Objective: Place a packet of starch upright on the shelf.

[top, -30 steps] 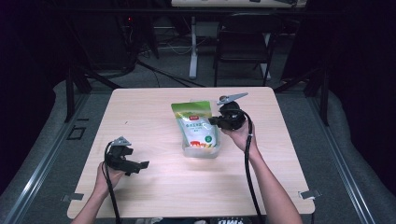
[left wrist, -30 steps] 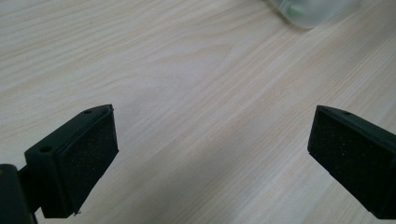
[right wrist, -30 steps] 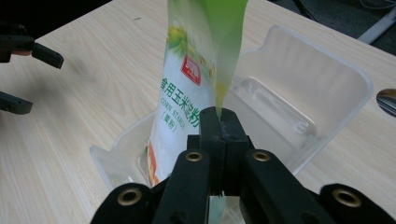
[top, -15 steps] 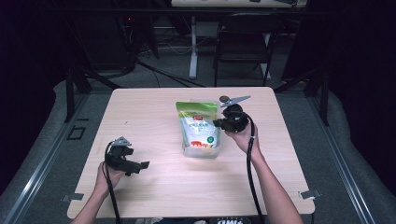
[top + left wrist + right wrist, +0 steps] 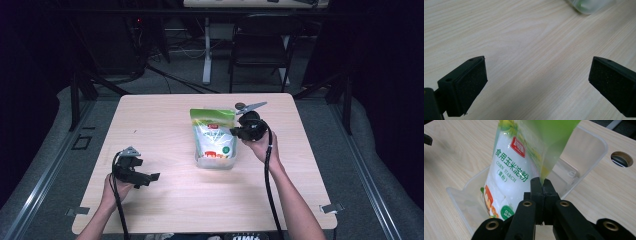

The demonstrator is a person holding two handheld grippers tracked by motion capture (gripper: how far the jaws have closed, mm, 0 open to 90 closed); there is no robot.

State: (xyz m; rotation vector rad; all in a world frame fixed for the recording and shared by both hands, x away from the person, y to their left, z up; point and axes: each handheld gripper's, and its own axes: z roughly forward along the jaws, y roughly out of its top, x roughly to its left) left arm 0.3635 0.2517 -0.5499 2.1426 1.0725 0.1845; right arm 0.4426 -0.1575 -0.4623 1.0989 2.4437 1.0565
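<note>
A corn starch pouch [image 5: 214, 135], white with a green top, stands in a clear plastic bin [image 5: 215, 162] at the middle of the wooden table [image 5: 165, 120]. My right gripper [image 5: 235, 132] is at the pouch's right side. In the right gripper view the pouch [image 5: 509, 170] leans inside the bin [image 5: 586, 147], and my right gripper [image 5: 541, 182] is shut on its green side edge. My left gripper [image 5: 150, 177] rests low at the front left, away from the bin. Seen in the left gripper view, my left gripper [image 5: 537, 62] is open over bare wood.
A round hole [image 5: 240, 105] is set in the tabletop behind the right gripper. A corner of the bin [image 5: 589, 5] shows far ahead of the left jaws. A chair [image 5: 260, 45] and a desk leg [image 5: 206, 55] stand beyond the table's far edge.
My right gripper has shifted slightly to the right with the pouch's edge, and the pouch stands a little more upright. The left hand has not moved.
</note>
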